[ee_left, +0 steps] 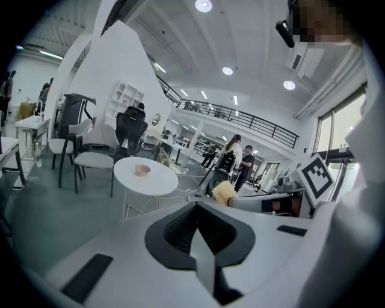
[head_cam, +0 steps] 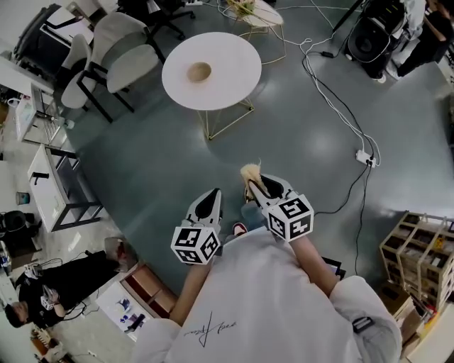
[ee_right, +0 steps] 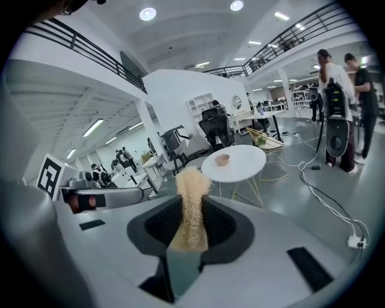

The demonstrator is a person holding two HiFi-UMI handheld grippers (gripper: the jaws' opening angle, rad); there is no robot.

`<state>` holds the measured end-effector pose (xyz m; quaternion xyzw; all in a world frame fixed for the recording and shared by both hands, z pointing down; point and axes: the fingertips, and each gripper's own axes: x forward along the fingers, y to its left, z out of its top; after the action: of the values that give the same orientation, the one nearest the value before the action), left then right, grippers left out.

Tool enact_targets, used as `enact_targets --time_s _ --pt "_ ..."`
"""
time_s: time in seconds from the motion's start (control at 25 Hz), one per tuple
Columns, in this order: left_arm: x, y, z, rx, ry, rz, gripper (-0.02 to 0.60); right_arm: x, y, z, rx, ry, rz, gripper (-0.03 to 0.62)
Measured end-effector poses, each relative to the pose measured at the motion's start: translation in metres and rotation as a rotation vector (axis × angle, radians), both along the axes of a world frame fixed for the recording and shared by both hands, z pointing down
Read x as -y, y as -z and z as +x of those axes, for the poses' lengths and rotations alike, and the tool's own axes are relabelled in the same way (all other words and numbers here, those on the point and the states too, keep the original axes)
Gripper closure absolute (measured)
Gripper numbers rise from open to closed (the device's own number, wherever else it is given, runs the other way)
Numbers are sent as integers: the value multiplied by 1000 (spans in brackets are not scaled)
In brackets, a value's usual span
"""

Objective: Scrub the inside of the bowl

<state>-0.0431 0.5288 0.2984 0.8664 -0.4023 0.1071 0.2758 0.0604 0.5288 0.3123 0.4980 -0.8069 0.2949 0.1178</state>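
A small tan bowl (head_cam: 199, 71) sits near the middle of a round white table (head_cam: 234, 88), well ahead of both grippers. It shows too in the left gripper view as the bowl (ee_left: 142, 170) and in the right gripper view as the bowl (ee_right: 222, 159). My right gripper (head_cam: 250, 179) is shut on a pale yellow fibrous scrubber (ee_right: 191, 207), whose tuft (head_cam: 250, 171) sticks out past the tips. Beside it, my left gripper (head_cam: 213, 196) is shut with nothing in it; its jaws meet in the left gripper view (ee_left: 194, 228).
Grey floor lies between me and the table. White chairs (head_cam: 120, 53) stand at its left, a wire side table (head_cam: 259, 15) behind it. A white cable with a power strip (head_cam: 364, 157) runs along the right. Wooden crates (head_cam: 418, 255) stand at right, a speaker (head_cam: 369, 39) at top right.
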Motion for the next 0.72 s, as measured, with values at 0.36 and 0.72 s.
enact_targets --time_s 0.36,0.72 --pt "67 3 39 62 47 20 577 73 -1 51 27 10 -8 487" --pt "115 -1 60 67 110 -7 577 127 -13 74 46 67 -22 487"
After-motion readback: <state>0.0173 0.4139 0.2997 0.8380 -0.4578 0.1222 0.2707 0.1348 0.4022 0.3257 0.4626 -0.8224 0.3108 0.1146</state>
